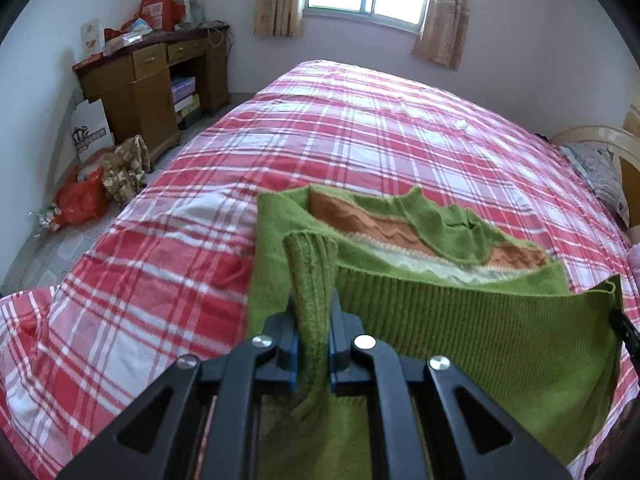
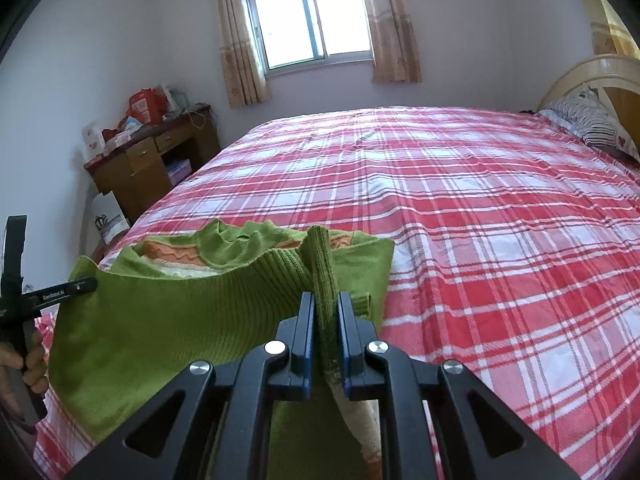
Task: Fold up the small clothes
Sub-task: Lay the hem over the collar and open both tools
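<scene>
Green knit sweater (image 1: 460, 312) over plaid bedspread (image 1: 360, 132), ribbed hem pinched in left claw (image 1: 313, 320) and right claw (image 2: 325, 312).

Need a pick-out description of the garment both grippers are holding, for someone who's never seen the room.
Start at the bed with the red-and-white plaid sheet, under the window. At its near edge lies a small green knit sweater with orange and cream wavy stripes across the chest. It is the only garment on the bed, its ribbed hem pinched by the left gripper and right gripper.
</scene>
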Motion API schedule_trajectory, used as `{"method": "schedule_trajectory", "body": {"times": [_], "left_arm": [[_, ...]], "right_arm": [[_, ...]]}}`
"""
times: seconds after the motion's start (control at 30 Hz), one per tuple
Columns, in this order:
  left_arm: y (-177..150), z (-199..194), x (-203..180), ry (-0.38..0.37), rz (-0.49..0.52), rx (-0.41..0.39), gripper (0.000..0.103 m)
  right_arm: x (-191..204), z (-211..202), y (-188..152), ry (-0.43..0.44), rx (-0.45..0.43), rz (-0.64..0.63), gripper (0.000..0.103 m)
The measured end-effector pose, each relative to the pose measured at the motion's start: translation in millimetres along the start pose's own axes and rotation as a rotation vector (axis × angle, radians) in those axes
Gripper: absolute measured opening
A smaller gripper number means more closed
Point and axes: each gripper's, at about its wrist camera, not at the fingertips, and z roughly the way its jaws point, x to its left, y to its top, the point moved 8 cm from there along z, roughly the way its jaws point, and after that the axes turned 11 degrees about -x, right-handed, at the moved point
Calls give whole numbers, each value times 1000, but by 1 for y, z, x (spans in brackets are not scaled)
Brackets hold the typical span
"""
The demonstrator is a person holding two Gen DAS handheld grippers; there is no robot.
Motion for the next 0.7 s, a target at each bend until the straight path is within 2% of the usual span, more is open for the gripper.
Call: {"method": "schedule_trajectory", "body": {"times": [0.3, 0.53, 0.7], "left_arm": [[18, 32, -6, 16, 10, 5, 10], [34, 50, -5, 15, -20, 3, 10], [46, 65, -10, 40, -9, -8, 10]], "right_arm": [[0, 31, 12, -13, 4, -19, 10], [-5, 55, 20, -24, 15, -13, 10], [-7, 76, 28, -28, 21, -9, 10]]}}
